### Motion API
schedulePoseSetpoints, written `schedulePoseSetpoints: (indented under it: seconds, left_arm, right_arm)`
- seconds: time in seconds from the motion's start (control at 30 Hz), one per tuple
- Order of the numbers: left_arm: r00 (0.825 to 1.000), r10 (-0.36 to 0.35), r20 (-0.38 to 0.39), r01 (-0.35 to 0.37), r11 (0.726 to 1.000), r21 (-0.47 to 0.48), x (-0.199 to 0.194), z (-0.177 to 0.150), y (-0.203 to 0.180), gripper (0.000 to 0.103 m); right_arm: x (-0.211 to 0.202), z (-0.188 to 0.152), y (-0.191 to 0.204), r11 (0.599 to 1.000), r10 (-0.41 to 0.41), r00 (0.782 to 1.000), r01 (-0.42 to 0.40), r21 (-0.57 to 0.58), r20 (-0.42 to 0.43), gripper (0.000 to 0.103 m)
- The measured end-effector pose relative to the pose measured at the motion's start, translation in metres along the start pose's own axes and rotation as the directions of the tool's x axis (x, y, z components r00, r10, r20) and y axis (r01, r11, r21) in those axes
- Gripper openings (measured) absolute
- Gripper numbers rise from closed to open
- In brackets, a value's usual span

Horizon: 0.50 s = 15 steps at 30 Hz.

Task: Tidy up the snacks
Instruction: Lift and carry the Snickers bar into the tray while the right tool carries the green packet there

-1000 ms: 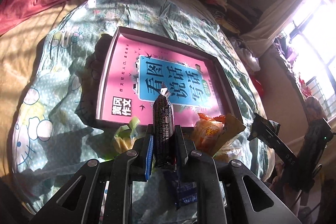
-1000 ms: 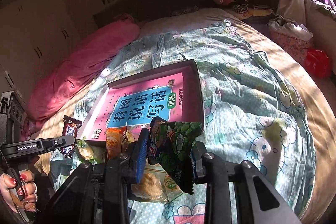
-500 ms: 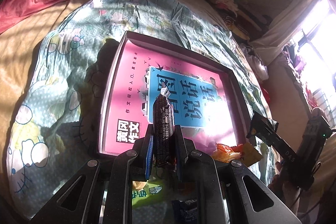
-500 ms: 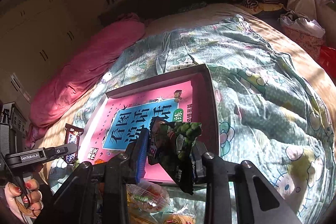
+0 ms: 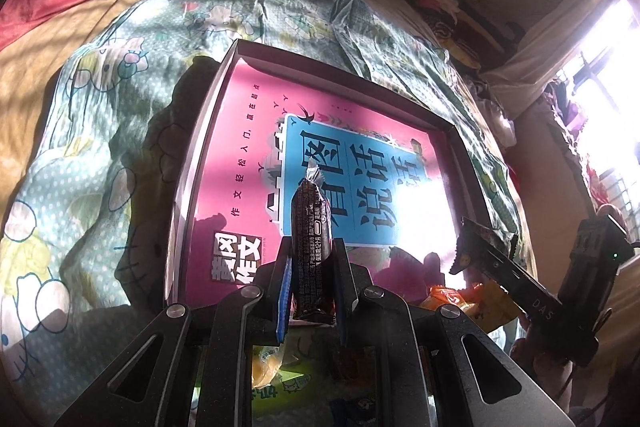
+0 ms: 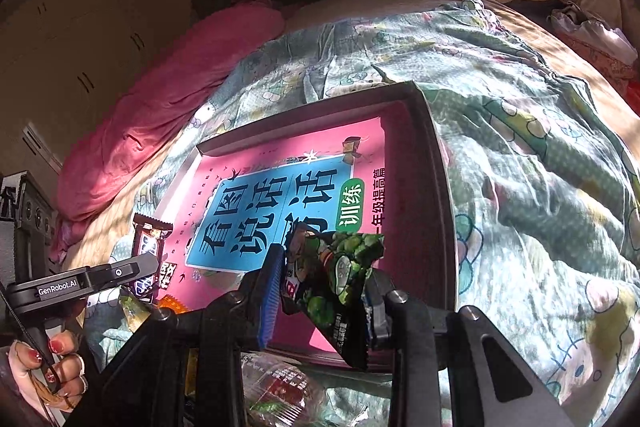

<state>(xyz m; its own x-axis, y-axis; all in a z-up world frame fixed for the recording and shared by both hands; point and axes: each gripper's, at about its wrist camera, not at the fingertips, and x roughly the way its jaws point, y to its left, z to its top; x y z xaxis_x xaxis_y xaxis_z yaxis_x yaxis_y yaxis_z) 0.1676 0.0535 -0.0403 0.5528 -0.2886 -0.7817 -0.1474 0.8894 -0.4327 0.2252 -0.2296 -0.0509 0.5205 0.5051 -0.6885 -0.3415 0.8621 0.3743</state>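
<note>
My left gripper (image 5: 311, 255) is shut on a dark brown chocolate bar (image 5: 311, 227) that stands upright between the fingers, over the near end of the box. My right gripper (image 6: 320, 267) is shut on a green pea snack packet (image 6: 340, 279), which hangs above the near right part of the same box. The box (image 5: 200, 163) is shallow with a dark rim, and a pink and blue book cover lines its floor (image 6: 280, 195). The left gripper with its bar (image 6: 148, 255) shows at the left of the right wrist view. The right gripper (image 5: 480, 247) shows at the right of the left wrist view.
Loose snack packets lie on the patterned quilt (image 6: 540, 187) in front of the box: orange ones (image 5: 460, 299), a yellow-green one (image 5: 272, 367), a clear red one (image 6: 280, 391). A pink blanket (image 6: 160, 99) lies behind, a bright window (image 5: 608, 87) to the right. A hand (image 6: 44, 367) holds the left gripper.
Both grippers have moved forward and down towards the box, each still holding its snack. The box now fills more of both views and the loose packets have slid under the fingers.
</note>
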Motion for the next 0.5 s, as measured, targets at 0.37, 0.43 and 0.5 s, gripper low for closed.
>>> schedulePoseSetpoints:
  seconds: [0.37, 0.43, 0.5]
  left_arm:
    - [1.0, 0.012, -0.025, -0.012, 1.0, 0.001, 0.0098, -0.0003, 0.0005, 0.018]
    - [1.0, 0.014, -0.026, -0.014, 1.0, 0.001, 0.0101, -0.0001, 0.0007, 0.018]
    - [1.0, 0.015, -0.027, -0.015, 1.0, 0.003, 0.0102, 0.0004, 0.0007, 0.018]
  right_arm:
    - [-0.0005, -0.0018, 0.0006, 1.0, -0.009, 1.0, 0.009, -0.011, -0.012, 0.034]
    - [-0.0013, -0.0021, -0.0009, 1.0, -0.003, 1.0, 0.003, -0.003, -0.012, 0.034]
    - [-0.0022, -0.0018, -0.002, 1.0, -0.004, 1.0, 0.004, 0.001, -0.013, 0.034]
